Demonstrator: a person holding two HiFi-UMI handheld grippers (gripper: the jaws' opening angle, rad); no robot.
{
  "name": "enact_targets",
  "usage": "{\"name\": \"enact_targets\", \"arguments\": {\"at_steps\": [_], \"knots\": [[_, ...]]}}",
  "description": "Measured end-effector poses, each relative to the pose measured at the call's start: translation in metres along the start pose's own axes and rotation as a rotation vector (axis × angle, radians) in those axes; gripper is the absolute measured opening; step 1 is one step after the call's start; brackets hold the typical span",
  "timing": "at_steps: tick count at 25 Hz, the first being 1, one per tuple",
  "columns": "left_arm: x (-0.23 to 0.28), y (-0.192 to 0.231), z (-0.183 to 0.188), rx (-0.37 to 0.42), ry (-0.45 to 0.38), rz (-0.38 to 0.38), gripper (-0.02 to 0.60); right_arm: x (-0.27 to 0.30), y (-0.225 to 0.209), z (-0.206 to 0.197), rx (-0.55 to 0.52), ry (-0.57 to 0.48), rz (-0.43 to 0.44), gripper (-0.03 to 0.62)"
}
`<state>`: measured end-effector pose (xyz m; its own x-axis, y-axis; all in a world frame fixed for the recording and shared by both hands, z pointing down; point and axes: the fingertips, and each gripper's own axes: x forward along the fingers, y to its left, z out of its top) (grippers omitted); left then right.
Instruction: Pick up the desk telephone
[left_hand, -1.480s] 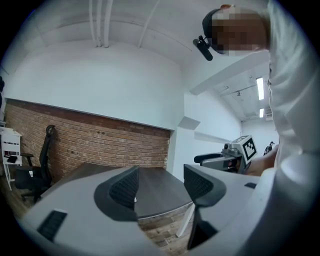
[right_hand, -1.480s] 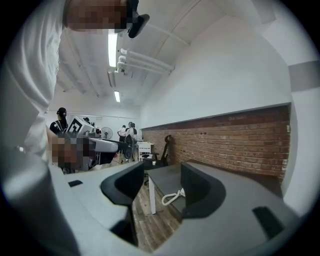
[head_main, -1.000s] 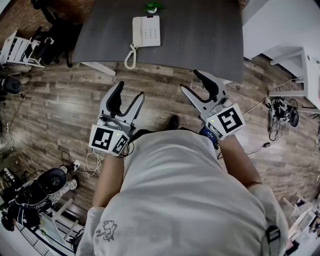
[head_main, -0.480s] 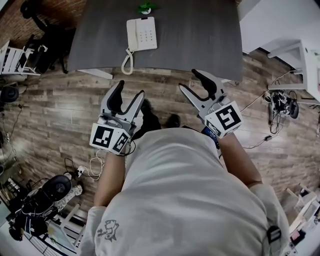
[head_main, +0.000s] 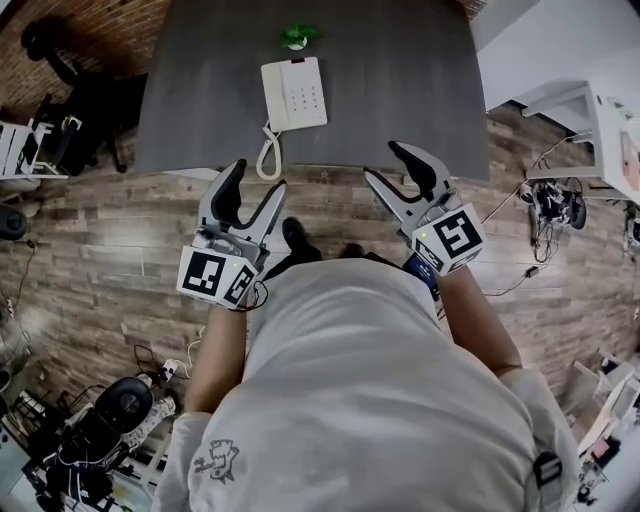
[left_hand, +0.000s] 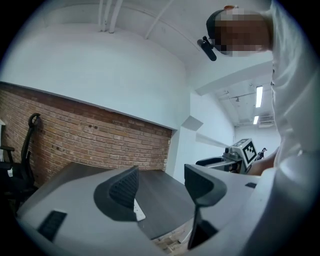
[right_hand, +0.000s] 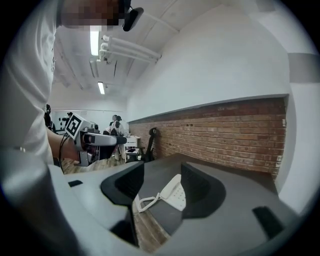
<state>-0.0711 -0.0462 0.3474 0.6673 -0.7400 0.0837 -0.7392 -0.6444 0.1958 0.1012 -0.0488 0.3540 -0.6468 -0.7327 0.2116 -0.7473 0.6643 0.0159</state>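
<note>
**Head view.**
- Dark grey counter (head_main: 400, 90) at the top of the frame, above a wood-plank floor (head_main: 120, 240).
- White desk telephone (head_main: 294, 95) lies flat on the counter near its front edge, handset on the cradle. Its coiled cord (head_main: 267, 155) hangs over that edge.
- A small green object (head_main: 298, 38) sits just beyond the telephone.
- Left gripper (head_main: 255, 185) is held short of the counter edge and just below the cord, its jaws spread with nothing between them.
- Right gripper (head_main: 388, 165) is level with it on the other side, its jaws likewise spread and empty.
- Neither gripper touches the telephone.

**Left gripper view.**
- Jaws stand wide apart, with bare counter top beyond them.
- A white sliver of the telephone shows beside the left jaw.
- A brick wall (left_hand: 100, 140) stands behind.

**Right gripper view.**
- Jaws stand wide apart.
- The telephone and cord show through the gap, lying farther off on the counter and clear of both pads.
</note>
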Motion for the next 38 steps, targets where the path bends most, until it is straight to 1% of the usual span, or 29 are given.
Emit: {"name": "enact_targets", "arguments": {"at_steps": [4,8,13,19,23,28,32,38], "knots": [[-0.002,0.039,0.007,-0.009,0.000,-0.025,0.301,0.034,0.005,0.009,0.019,0.009,-0.025,0.236],[-0.001,0.068,0.011,-0.023,-0.007,-0.050,0.301,0.061,0.013,0.016,0.011,0.021,-0.043,0.236],[-0.002,0.091,0.013,-0.025,-0.009,-0.098,0.301,0.083,0.019,0.020,0.016,0.038,-0.073,0.236],[0.003,0.116,0.003,-0.038,0.021,-0.115,0.299,0.102,0.023,0.023,0.000,0.052,-0.079,0.236],[0.010,0.122,0.001,-0.038,0.033,-0.123,0.299,0.110,0.018,0.017,0.014,0.060,-0.086,0.236],[0.023,0.134,-0.003,-0.031,0.067,-0.113,0.299,0.127,0.004,0.012,0.027,0.070,-0.075,0.236],[0.035,0.140,-0.010,-0.042,0.090,-0.107,0.299,0.139,-0.012,-0.002,0.038,0.090,-0.075,0.236],[0.065,0.157,-0.018,-0.065,0.122,-0.096,0.298,0.160,-0.044,-0.019,0.087,0.129,-0.066,0.236]]}}
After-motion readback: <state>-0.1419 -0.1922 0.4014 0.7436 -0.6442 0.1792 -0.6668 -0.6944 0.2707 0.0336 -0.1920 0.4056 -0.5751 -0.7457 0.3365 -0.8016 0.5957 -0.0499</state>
